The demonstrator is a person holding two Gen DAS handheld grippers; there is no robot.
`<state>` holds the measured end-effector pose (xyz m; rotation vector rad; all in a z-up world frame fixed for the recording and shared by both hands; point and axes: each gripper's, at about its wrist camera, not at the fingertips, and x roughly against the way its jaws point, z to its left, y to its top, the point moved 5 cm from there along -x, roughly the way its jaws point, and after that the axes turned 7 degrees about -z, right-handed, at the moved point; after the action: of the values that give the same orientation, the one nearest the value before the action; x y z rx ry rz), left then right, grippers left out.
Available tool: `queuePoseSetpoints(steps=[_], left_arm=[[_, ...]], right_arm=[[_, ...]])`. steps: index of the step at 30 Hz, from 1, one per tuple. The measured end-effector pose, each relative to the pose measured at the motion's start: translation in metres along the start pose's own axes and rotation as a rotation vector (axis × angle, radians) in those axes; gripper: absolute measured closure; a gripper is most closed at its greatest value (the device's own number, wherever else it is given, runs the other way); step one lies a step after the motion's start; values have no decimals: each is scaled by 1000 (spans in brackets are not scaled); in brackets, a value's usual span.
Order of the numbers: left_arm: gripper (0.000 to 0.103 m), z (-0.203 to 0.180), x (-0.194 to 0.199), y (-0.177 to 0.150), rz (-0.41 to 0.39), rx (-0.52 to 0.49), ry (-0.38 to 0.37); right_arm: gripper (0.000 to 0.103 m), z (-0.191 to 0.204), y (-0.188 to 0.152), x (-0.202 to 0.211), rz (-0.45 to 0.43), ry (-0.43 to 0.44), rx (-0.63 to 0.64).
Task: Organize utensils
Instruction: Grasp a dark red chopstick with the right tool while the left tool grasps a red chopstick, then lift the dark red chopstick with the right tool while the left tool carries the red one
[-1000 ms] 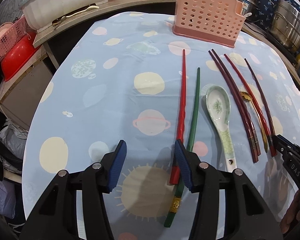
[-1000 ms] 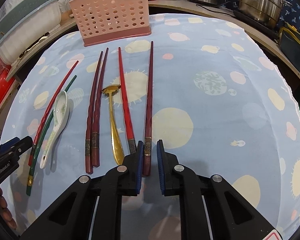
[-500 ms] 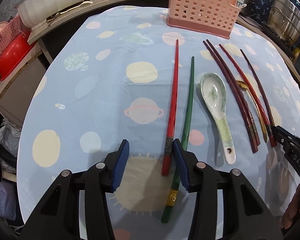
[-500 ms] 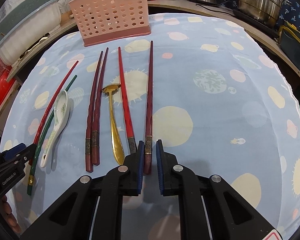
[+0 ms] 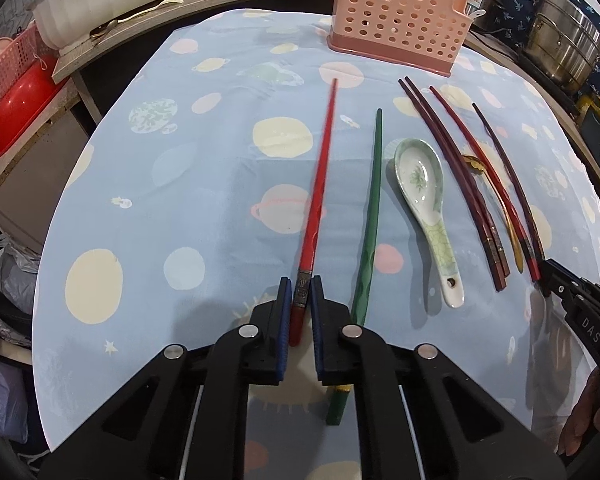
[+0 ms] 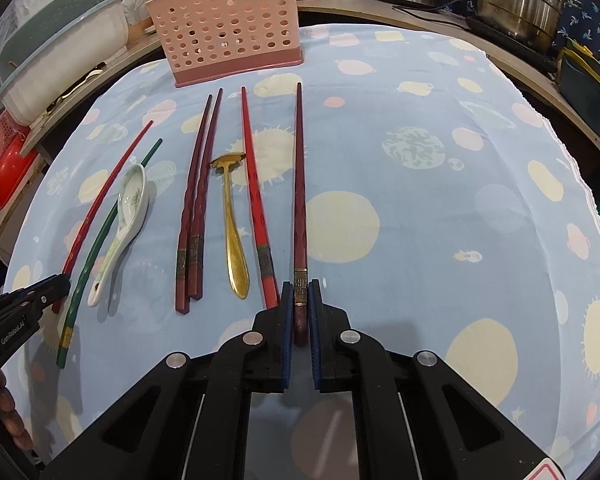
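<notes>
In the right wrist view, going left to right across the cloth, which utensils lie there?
Bright red chopstick → green chopstick → ceramic spoon → dark red chopstick pair → gold spoon → red chopstick → dark maroon chopstick, gripped by the right tool.

Left gripper (image 5: 300, 300) has just been closing, now clamped on the near end of the red chopstick (image 5: 320, 184), pads on both sides. Green chopstick (image 5: 370, 216) lies just right of it, then ceramic spoon (image 5: 426, 204), dark red chopstick pair (image 5: 452, 176), gold spoon (image 5: 500, 204). Pink basket (image 5: 396, 16) far, on the blue tablecloth (image 5: 180, 184). Right gripper (image 5: 572, 300) at right edge; its jaws can't be made out.
</notes>
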<state>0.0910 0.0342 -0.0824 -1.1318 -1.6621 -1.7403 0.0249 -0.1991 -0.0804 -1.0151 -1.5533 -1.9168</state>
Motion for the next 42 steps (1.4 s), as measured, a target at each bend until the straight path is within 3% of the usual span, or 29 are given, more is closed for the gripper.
queuePoseSetpoints(steps=[7, 14, 30, 42], left_arm=[[96, 1, 24, 4, -25, 12, -8], [96, -4, 67, 25, -105, 13, -22], [96, -16, 166, 104, -348, 16, -84], [96, -31, 186, 166, -454, -13, -84]], right_arm=[[96, -9, -3, 24, -15, 9, -14], [96, -10, 13, 64, -77, 24, -17], [96, -5, 98, 169, -356, 103, -20], [96, 2, 149, 186, -449, 120, -22]])
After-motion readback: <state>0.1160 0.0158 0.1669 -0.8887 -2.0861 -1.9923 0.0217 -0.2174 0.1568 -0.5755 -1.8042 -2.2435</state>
